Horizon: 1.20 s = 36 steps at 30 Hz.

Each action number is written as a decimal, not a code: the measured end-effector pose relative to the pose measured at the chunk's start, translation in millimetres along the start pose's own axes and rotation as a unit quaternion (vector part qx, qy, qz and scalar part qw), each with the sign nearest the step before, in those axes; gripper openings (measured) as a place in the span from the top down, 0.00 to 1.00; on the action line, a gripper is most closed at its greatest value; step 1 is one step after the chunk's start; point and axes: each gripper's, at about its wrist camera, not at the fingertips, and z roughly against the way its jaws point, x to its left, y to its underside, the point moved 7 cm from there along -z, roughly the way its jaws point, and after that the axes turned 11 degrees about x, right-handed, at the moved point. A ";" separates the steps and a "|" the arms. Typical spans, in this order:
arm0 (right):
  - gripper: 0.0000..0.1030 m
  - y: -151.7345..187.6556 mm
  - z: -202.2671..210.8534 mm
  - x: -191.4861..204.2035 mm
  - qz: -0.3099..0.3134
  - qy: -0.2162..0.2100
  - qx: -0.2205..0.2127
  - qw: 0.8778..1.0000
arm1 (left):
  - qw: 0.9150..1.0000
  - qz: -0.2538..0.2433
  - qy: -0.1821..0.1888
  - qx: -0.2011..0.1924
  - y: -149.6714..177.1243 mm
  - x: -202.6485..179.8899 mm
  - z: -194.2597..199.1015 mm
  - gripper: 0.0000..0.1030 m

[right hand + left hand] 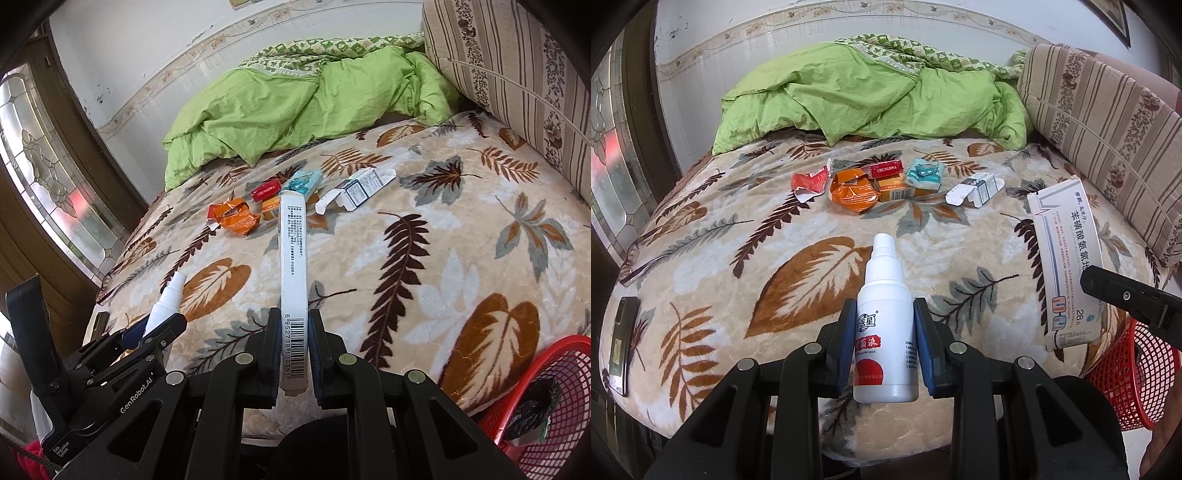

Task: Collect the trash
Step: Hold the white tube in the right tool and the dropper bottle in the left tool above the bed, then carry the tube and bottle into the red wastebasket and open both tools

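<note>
White bottle (886, 332) and box (293, 280), gripped.

Leaf-patterned bed (812, 266), white wall (738, 22)

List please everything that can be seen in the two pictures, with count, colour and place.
spray bottle: 1, white with red label, held in the left tool
medicine box: 1, white, flat, held in the right tool
torn wrapper: 1, red, far left of the trash cluster on the bed
crumpled wrapper: 1, orange, middle of the cluster
cigarette pack: 1, red, behind the orange box
orange box: 1, orange, middle of the cluster
teal packet: 1, teal, right of the orange box
open carton: 1, white and dark, right end of the cluster
blanket: 1, beige with leaves, covers the bed
quilt: 1, green, far end
cushion: 1, striped beige, right side
phone: 1, dark, left edge
basket: 1, red mesh, beside the bed
left tool: 1, black, shut
right tool: 1, black, shut
</note>
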 end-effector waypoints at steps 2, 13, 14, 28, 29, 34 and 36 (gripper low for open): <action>0.86 0.3 1.7 -2.6 -0.003 0.002 -0.001 1.000 | 1.000 -0.002 0.001 0.001 0.0 -1.2 -0.9 0.72; 0.86 0.5 11.3 -21.9 -0.023 0.013 -0.009 1.000 | 1.000 -0.010 0.005 0.006 0.2 -8.3 -4.3 0.72; 0.86 0.5 12.4 -24.4 -0.026 0.015 -0.009 1.000 | 1.000 -0.011 0.005 0.006 0.3 -9.1 -4.7 0.72; 0.86 12.6 32.3 -68.3 -0.076 0.037 -0.017 0.996 | 0.999 -0.029 0.016 0.012 -0.4 -27.6 -7.3 0.72; 0.86 13.3 34.4 -71.9 -0.080 0.039 -0.018 0.996 | 0.999 -0.032 0.018 0.011 -0.7 -30.5 -7.0 0.72; 0.87 19.6 50.6 -95.9 -0.105 0.058 -0.025 0.993 | 0.998 -0.054 0.036 0.007 -4.1 -54.1 -1.9 0.72; 0.87 26.4 60.7 -110.0 -0.121 0.066 -0.028 0.990 | 0.996 -0.072 0.045 0.005 -5.6 -70.6 1.7 0.72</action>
